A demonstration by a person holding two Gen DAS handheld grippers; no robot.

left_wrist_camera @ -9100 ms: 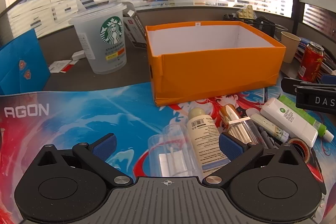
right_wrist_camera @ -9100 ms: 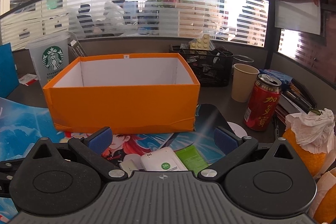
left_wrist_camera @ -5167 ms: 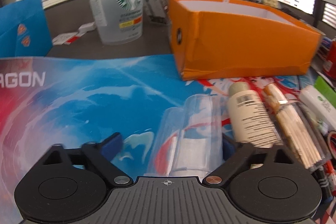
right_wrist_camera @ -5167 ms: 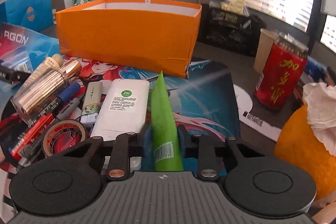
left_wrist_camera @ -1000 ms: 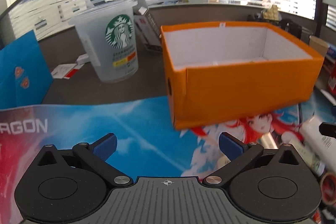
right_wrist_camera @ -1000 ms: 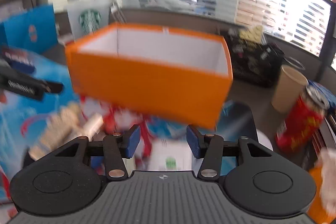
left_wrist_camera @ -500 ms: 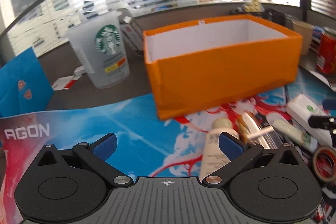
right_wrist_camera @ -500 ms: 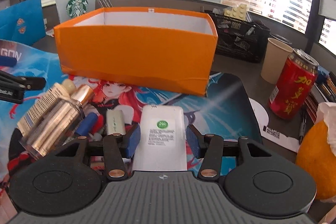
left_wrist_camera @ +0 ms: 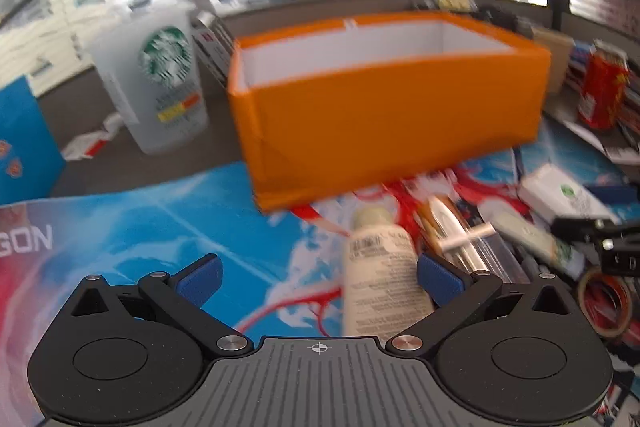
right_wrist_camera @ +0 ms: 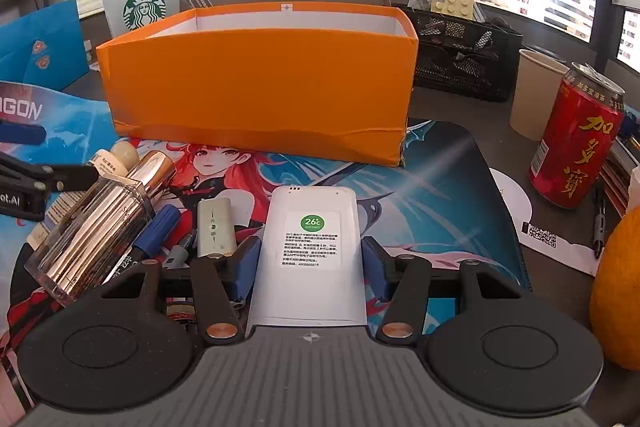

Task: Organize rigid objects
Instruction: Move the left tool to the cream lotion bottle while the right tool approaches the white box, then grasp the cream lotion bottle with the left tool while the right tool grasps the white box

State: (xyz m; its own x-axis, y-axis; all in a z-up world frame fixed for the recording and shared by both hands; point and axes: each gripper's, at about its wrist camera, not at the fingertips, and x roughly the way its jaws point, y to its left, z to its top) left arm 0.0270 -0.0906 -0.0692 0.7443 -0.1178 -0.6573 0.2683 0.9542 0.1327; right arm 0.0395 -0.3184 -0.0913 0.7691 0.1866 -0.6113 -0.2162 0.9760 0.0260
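Note:
An orange cardboard box (right_wrist_camera: 256,87) stands open-topped at the back of the printed mat. In front of it lie a white flat box (right_wrist_camera: 312,227) with a green dot, a cream bottle (left_wrist_camera: 380,283), a clear case of gold sticks (right_wrist_camera: 100,223), a blue marker (right_wrist_camera: 154,231) and a small grey stick (right_wrist_camera: 216,225). My right gripper (right_wrist_camera: 311,263) straddles the white box's near end; its jaws are opening, the pads beside the box's sides. My left gripper (left_wrist_camera: 318,277) stands wide open over the mat, with the cream bottle just inside its right finger.
A Starbucks cup (left_wrist_camera: 164,79) stands left of the orange box (left_wrist_camera: 392,123). A red can (right_wrist_camera: 576,139), a paper cup (right_wrist_camera: 536,95) and a black mesh basket (right_wrist_camera: 460,55) stand at the right. A tape roll (left_wrist_camera: 604,303) lies by the pens.
Both grippers have sunk toward the pile of items. The white box now reaches in between the right jaws, which stand wider. The cream bottle has come up to the left gripper's right finger.

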